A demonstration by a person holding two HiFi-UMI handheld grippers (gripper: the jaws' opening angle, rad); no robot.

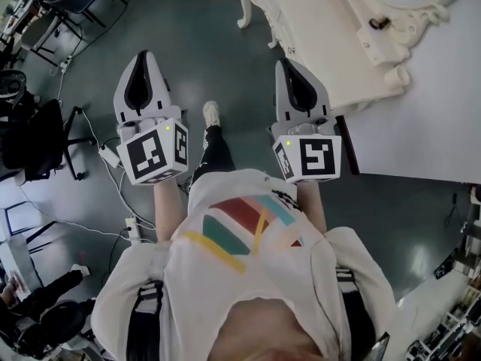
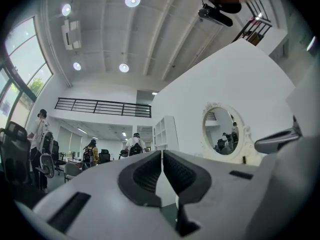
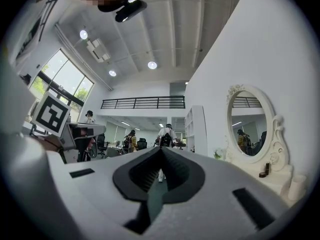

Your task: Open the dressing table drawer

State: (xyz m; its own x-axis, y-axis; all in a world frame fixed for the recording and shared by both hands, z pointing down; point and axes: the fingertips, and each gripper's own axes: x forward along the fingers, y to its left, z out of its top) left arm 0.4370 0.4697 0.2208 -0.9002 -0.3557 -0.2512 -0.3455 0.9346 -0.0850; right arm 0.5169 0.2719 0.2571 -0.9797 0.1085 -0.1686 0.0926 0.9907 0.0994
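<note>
Dressing table (image 1: 331,36) sits at the head view's upper right, its drawer front hidden from above. Left hand-held gripper (image 1: 143,57) hangs over the floor (image 1: 203,43), jaws pressed together, empty; right hand-held gripper (image 1: 290,66), likewise closed and empty, is near the tabletop edge. Approach step, I judge: next, spread the jaws and find the drawer pull

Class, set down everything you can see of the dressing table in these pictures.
The dressing table is cream-white and looks like painted wood. It has curved, carved legs and an upright oval mirror in a scrolled frame. It stands on the dark floor against a white wall. A small dark object sits by the mirror's base. No drawer front can be made out. The shut right gripper is near its edge; contact doesn't show.
</note>
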